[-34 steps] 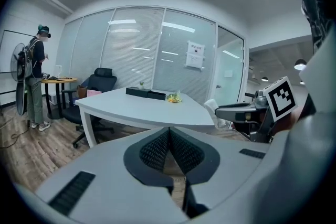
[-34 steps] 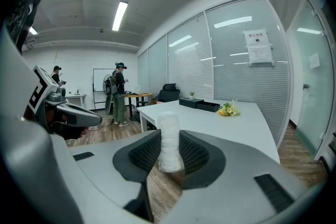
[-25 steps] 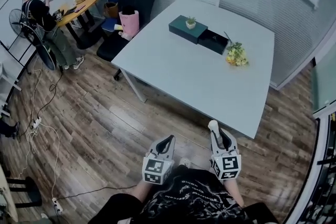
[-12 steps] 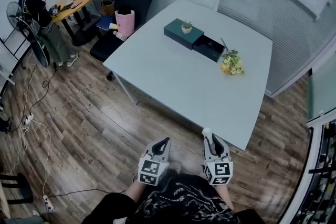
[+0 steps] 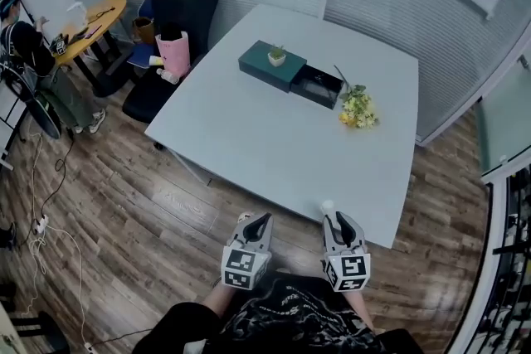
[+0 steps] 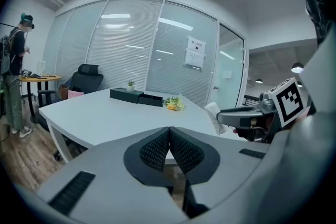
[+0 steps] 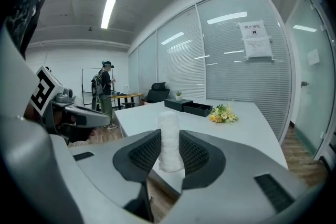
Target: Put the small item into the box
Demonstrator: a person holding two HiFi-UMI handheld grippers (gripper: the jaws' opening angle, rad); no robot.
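Desk (image 5: pixel 274 145) ahead; open box (image 5: pixel 318 87) at its far side, well beyond and slightly left of right claw (image 5: pixel 333 218), which clamps the upright white small item (image 7: pixel 169 139); left claw (image 6: pixel 169 136) pressed together, empty.

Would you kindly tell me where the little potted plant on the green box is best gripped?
Probably the white pot itself, jaws across its sides, coming in level from the near side: it stands upright on the box, with leaves on top.
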